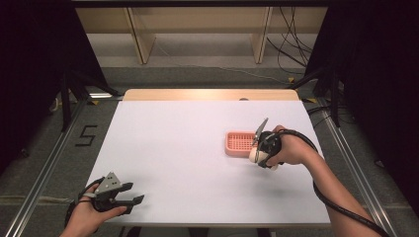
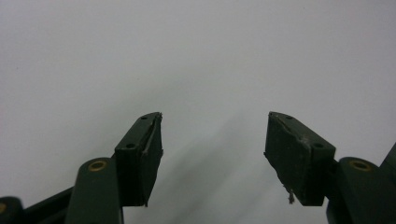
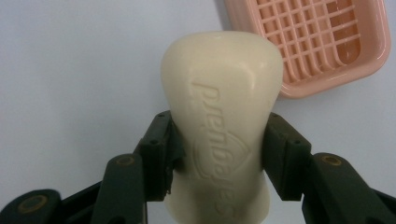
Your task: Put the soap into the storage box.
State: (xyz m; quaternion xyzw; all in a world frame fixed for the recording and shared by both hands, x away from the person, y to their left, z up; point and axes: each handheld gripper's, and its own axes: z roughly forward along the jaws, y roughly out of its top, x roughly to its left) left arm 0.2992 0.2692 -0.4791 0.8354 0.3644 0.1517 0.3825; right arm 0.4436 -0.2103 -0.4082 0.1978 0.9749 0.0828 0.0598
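Right gripper (image 3: 217, 154) clamps the cream soap bar (image 3: 222, 93) beside the empty pink soap dish (image 3: 327, 42) at upper right, placement apparently pending; left gripper (image 2: 215, 154) gapes wide, empty.

Bare table (image 1: 188, 148) lies open between my grippers; only the pink soap dish (image 1: 239, 143) stands in the way.

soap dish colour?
Pink, with a grid-patterned bottom; the soap dish shows best in the right gripper view.

A cream soap bar (image 3: 222, 126) is showing an embossed brand name, partly covered and hard to read, while a black "5" (image 1: 87, 135) is marking the floor left of the table (image 1: 163, 148).
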